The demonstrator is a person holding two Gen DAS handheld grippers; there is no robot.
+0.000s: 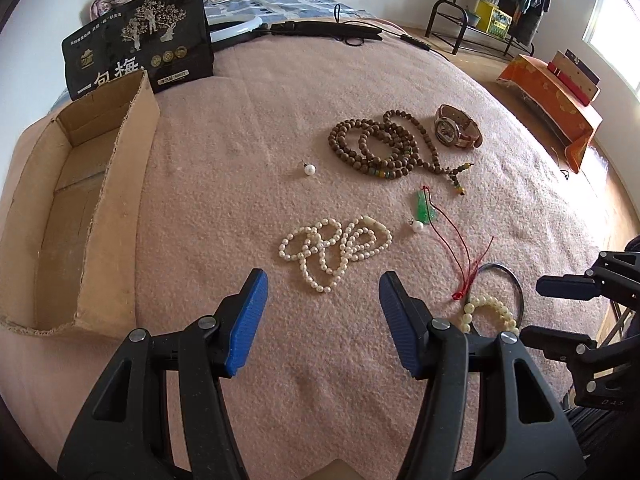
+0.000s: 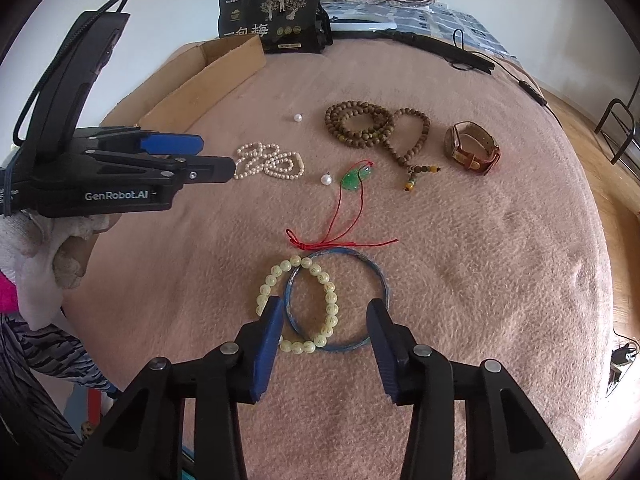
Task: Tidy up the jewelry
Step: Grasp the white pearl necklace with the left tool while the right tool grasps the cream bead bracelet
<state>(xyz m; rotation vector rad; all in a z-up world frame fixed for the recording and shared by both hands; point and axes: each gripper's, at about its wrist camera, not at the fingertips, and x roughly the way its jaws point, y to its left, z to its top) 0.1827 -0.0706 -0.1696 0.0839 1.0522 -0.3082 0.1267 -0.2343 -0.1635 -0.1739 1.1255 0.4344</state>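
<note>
On the pink blanket, my left gripper (image 1: pixel 324 280) is open, its blue pads just short of the tangled pearl necklace (image 1: pixel 332 248). My right gripper (image 2: pixel 325 305) is open and straddles a pale yellow bead bracelet (image 2: pixel 330 308) that overlaps a blue bangle (image 2: pixel 384 280); its left finger covers part of the bracelet. Further off lie a green pendant on red cord (image 2: pixel 354 178), a brown bead string (image 2: pixel 372 124), a brown-strap watch (image 2: pixel 472 148) and two loose pearls (image 2: pixel 297 118) (image 2: pixel 326 179). In the right wrist view the left gripper (image 2: pixel 218 156) points at the pearl necklace (image 2: pixel 268 164).
An open cardboard box (image 1: pixel 100 200) lies at the left of the blanket, with a black printed pouch (image 1: pixel 140 40) behind it. A ring light and black cable (image 1: pixel 320 30) lie at the far edge. A gloved hand (image 2: pixel 60 240) holds the left gripper.
</note>
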